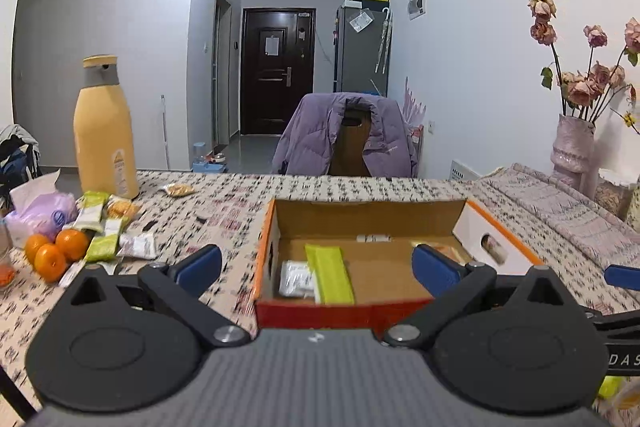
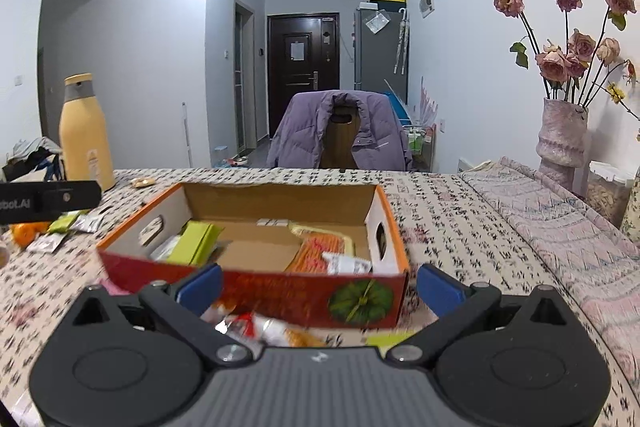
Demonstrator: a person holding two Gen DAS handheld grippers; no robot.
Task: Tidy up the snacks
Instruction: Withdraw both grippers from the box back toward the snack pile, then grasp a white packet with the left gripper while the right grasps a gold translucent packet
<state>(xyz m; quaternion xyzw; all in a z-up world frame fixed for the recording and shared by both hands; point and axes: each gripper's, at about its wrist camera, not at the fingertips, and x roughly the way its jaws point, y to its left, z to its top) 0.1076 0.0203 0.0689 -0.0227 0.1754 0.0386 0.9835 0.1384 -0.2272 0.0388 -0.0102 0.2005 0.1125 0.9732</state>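
Observation:
An open cardboard box (image 1: 368,219) with orange rims and a red front wall (image 2: 280,291) stands on the patterned tablecloth. Inside lie a green packet (image 1: 330,273), a white packet (image 1: 296,279) and an orange packet (image 2: 320,253). My left gripper (image 1: 318,267) is open just in front of the box, with nothing between its fingers. My right gripper (image 2: 320,291) is open too, low before the box's front wall, above a clear red-and-orange snack packet (image 2: 260,327) on the table. More loose snack packets (image 1: 100,223) lie in a pile to the left.
A tall yellow bottle (image 1: 104,131), oranges (image 1: 56,251) and a tissue pack (image 1: 40,215) stand by the left pile. A vase of dried roses (image 2: 562,143) and a folded cloth (image 2: 560,219) are on the right. A chair with a purple jacket (image 1: 344,135) is behind the table.

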